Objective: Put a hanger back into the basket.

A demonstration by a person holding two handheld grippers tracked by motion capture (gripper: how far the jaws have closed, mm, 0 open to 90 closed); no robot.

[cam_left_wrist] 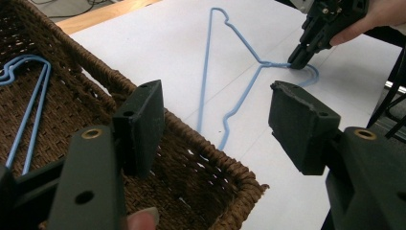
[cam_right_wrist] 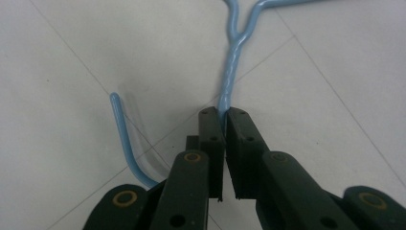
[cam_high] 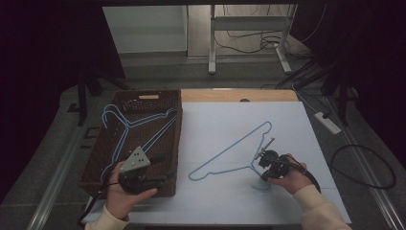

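Dim high view with black edges, evenly lit close views, soft shadows, slightly soft focus

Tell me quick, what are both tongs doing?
Left tongs: open, holding nothing, over the basket edge.
Right tongs: closed on the blue hanger neck.

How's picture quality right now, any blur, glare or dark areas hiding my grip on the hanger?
High view: dim, dark edges, the right gripper small and soft. Right gripper view: sharp, even light, faint shadow beside the hanger's hook, pads shut on the blue hanger. Left gripper view: the left gripper slightly soft, table bright without glare.
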